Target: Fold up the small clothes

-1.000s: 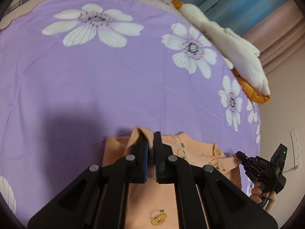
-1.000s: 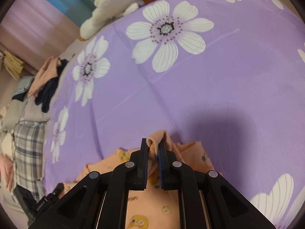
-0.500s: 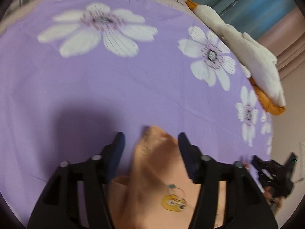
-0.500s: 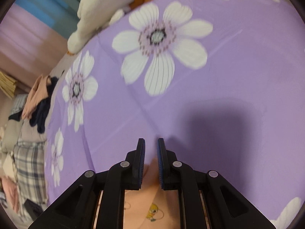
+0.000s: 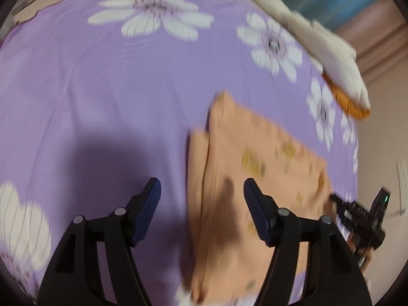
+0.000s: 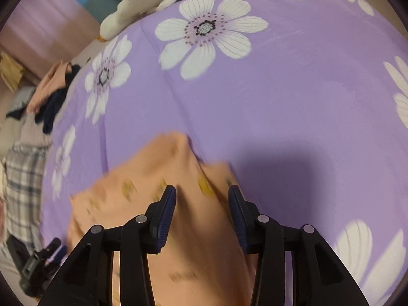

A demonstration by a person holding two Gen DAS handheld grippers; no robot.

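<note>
1. purple flowered bedspread [image 5: 127,89]: work surface, other clothes heaped at far edge.
2. peach garment [image 5: 255,165]: lying flat on bedspread, one fold laid over, further folds probably left.
3. left gripper [image 5: 201,204]: jaws just spreading, nothing pinched.
4. right gripper [image 6: 201,209]: jaws just parting above garment, released.

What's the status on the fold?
Left gripper and right gripper jaws just opened, nothing held. Peach garment lying folded on the purple sheet. Nothing in the way.
</note>
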